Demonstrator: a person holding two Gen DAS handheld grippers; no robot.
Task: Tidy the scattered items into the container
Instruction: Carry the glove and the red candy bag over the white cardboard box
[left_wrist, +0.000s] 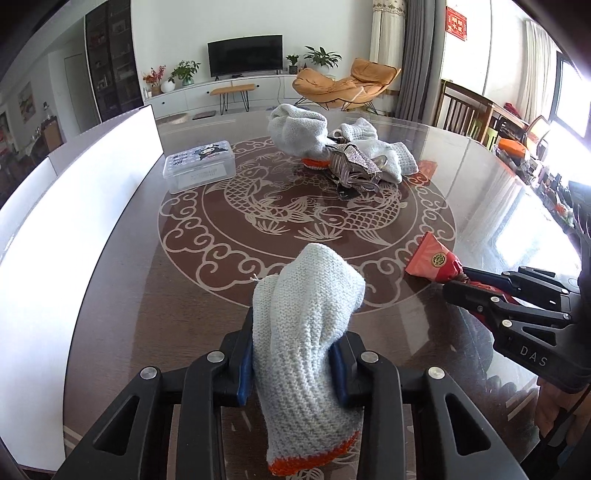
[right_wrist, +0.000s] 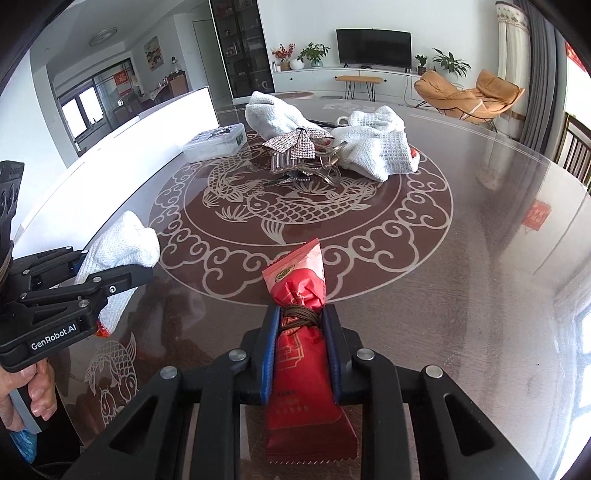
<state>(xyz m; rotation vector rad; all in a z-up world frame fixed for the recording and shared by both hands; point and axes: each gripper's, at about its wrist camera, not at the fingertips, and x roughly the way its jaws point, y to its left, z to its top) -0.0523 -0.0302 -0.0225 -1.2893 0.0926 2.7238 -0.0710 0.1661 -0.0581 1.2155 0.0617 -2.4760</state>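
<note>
The left gripper (left_wrist: 293, 363) pinches a white knit glove (left_wrist: 306, 332) with an orange cuff between its blue pads; the glove's fingers stick forward past the tips and its cuff hangs back toward the camera. The right gripper (right_wrist: 301, 354) is clamped on a red sachet (right_wrist: 303, 354) tied round the middle with brown cord, the serrated end nearest the lens and the pink-topped end pointing forward.

Each wrist view also catches the other tool. From the left wrist, the right gripper (left_wrist: 461, 280) enters at the right edge with the red sachet (left_wrist: 432, 260) poking out ahead of it. From the right wrist, the left gripper (right_wrist: 147, 269) comes in at the left edge, the white knit glove (right_wrist: 122, 247) draped over it, and only here does the person's hand (right_wrist: 33, 391) on the handle show.

Well ahead of both tools, on the glossy table (left_wrist: 461, 177) with its fish pattern, lies a rhinestone hair clip (left_wrist: 354, 170), touching a heap of more white gloves (left_wrist: 299, 129) behind it. The right wrist view shows the clip's (right_wrist: 299, 155) clear claw teeth plainly; from the left they are harder to make out.

A clear lidded box (left_wrist: 201, 166) with a cartoon sticker sits forward and left of the left gripper, apart from the heap, lid closed. In the right view the box (right_wrist: 216, 142) is far ahead to the left.
</note>
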